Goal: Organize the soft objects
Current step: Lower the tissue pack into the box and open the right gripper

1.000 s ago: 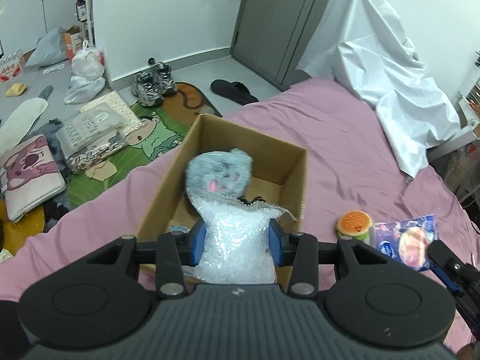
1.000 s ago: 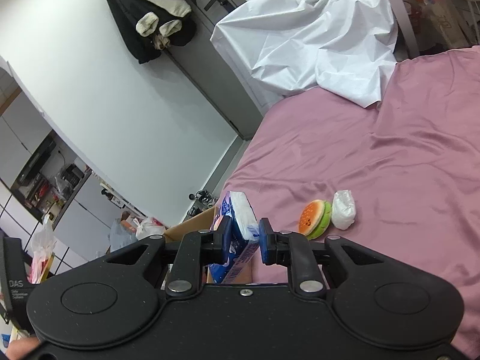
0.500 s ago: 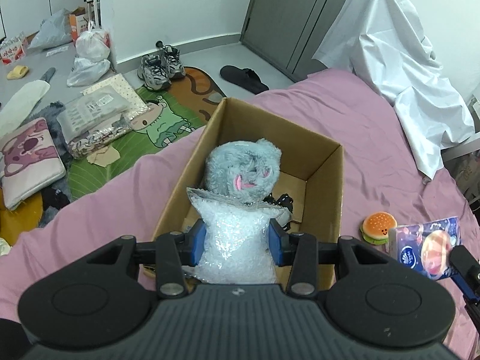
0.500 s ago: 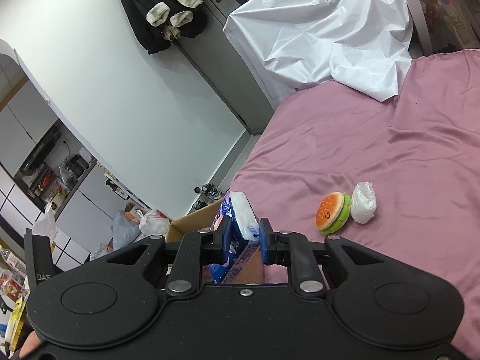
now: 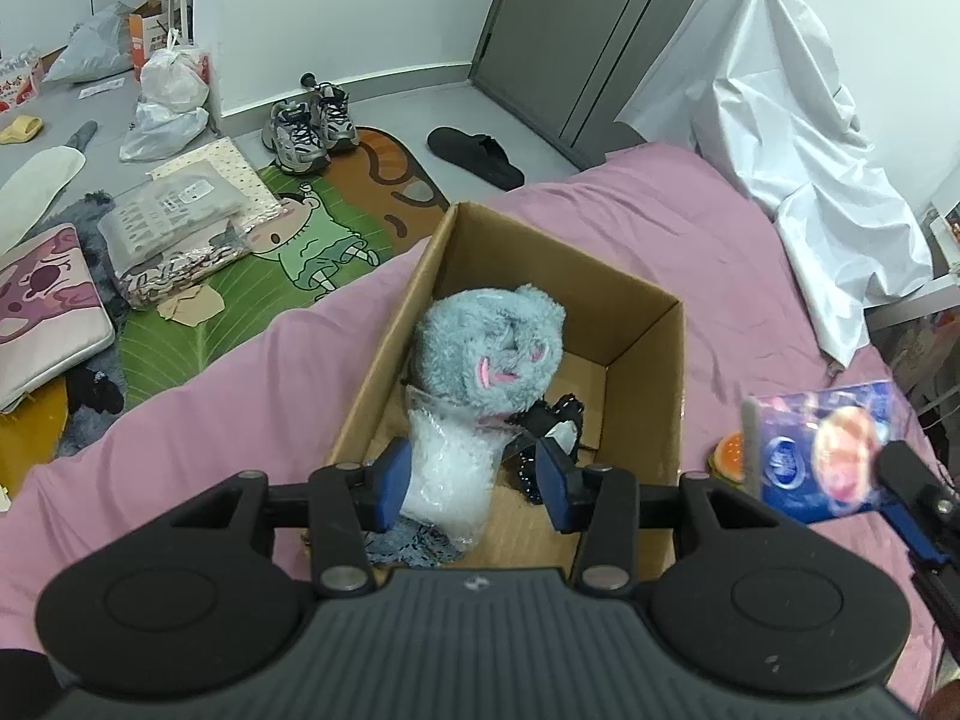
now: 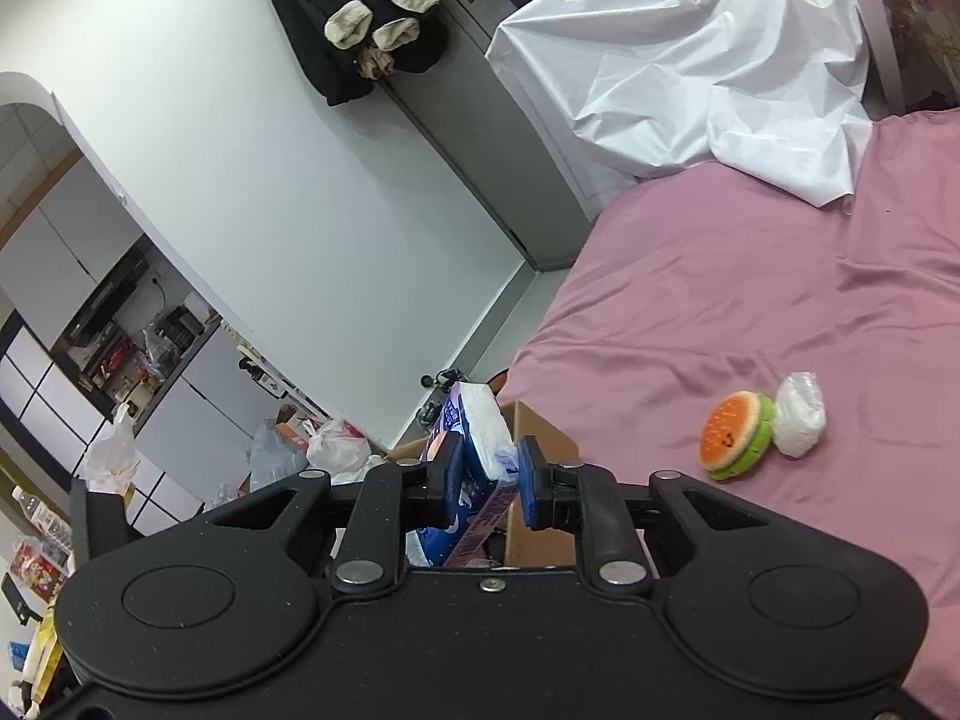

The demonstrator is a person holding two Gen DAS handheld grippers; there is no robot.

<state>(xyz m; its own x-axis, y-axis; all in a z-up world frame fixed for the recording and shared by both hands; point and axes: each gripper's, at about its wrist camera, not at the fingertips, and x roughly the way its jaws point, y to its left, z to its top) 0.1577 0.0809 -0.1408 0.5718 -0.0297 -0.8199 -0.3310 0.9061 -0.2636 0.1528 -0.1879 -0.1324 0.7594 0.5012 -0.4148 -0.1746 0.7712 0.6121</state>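
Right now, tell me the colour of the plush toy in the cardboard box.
Grey-blue fur with pink marks; the plush toy shows best in the left wrist view.

A bed with a pink sheet stands by white walls; a grey door, grey floor, a cartoon rug.

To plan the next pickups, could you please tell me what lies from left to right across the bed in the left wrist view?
Cardboard box → burger toy → tissue pack → white sheet.
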